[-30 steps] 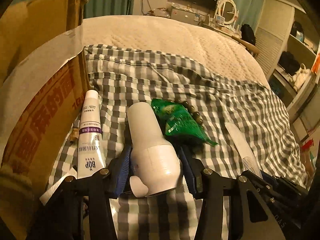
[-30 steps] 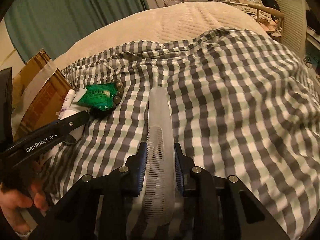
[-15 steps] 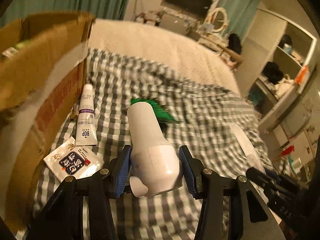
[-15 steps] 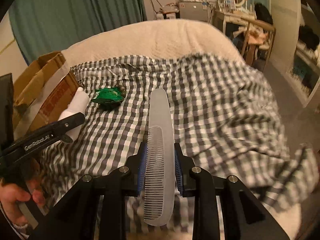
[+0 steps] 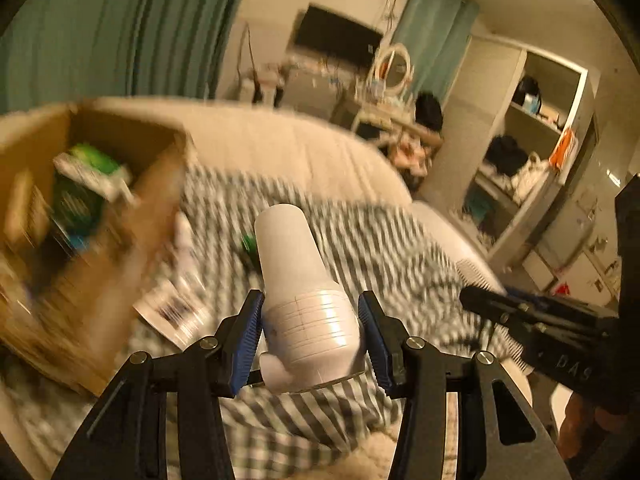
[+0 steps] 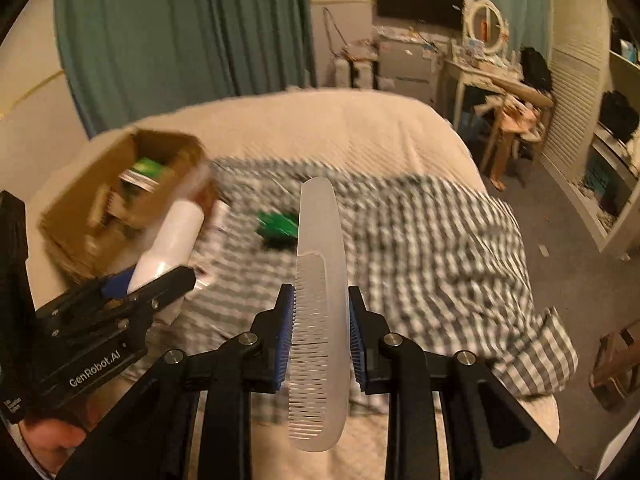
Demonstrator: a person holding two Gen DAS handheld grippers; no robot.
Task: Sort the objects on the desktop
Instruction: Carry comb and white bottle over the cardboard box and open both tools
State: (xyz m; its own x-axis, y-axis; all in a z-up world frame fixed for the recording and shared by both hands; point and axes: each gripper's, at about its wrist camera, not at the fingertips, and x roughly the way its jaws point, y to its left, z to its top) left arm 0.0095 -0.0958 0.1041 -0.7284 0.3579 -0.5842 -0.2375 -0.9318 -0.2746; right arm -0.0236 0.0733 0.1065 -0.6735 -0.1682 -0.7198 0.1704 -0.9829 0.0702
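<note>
While the left gripper [image 5: 310,330] clamps a white bottle [image 5: 304,296] right of the box [image 5: 120,264], the right gripper [image 6: 320,336] pinches a comb [image 6: 318,312].

My left wrist camera sits just behind the left gripper [image 5: 311,326], raised above the bed and facing the far wall, with the cardboard box [image 5: 80,248] near on its left. My right wrist camera rides behind the right gripper [image 6: 321,334], higher and further back, facing the same way. Both views share the checked cloth [image 6: 432,240], the box and each other's gripper.
</note>
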